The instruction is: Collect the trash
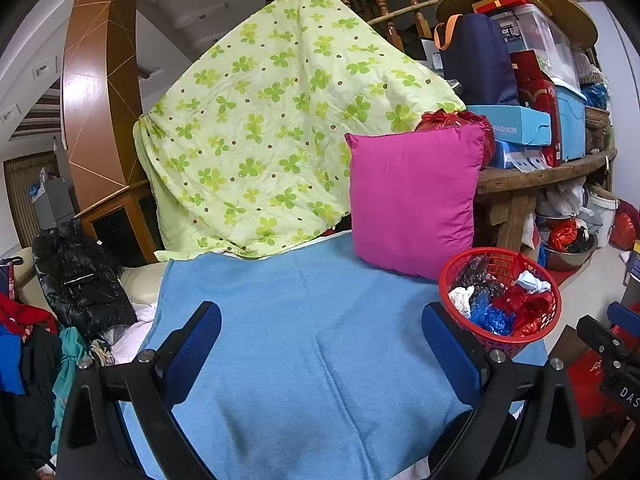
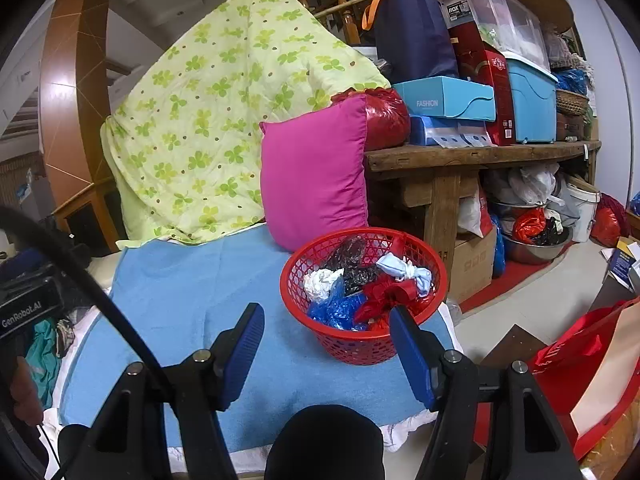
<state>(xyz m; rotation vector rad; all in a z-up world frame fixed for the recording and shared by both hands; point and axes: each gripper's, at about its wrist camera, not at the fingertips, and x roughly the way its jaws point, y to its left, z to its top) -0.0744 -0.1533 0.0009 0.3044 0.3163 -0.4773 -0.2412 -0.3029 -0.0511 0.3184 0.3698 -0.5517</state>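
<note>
- Blue-padded and black-framed, the right gripper (image 2: 326,334) stands with its jaws well apart and nothing between them; one pad sits over the blue cloth (image 2: 192,300), the other overlaps the near rim of the red basket (image 2: 320,334) in this view, though whether it touches cannot be told.
- The left gripper (image 1: 320,338) is likewise spread wide and empty, hanging over bare cloth with the basket just beside its right-hand finger.
- No loose scraps show on the cloth, so the collecting looks largely done, as a guess.
- The basket stands upright on the right side of the cloth, near its edge, in front of the pink cushion (image 2: 316,172).
- It is thin lattice plastic: probably light, a little springy, and likely to tip if pushed at the rim. The rolled rim is the sensible place to pinch it, with one pad inside and one outside.
- Inside lies the trash: a crumpled blue bag (image 2: 338,310), red plastic (image 2: 384,294), a black bag (image 2: 356,266) and knotted white pieces (image 2: 404,270). All look soft, nearly weightless and slippery, best nipped at a knot or a bunched fold.
- Behind, a green-flowered quilt (image 2: 216,108) drapes over something hidden.
</note>
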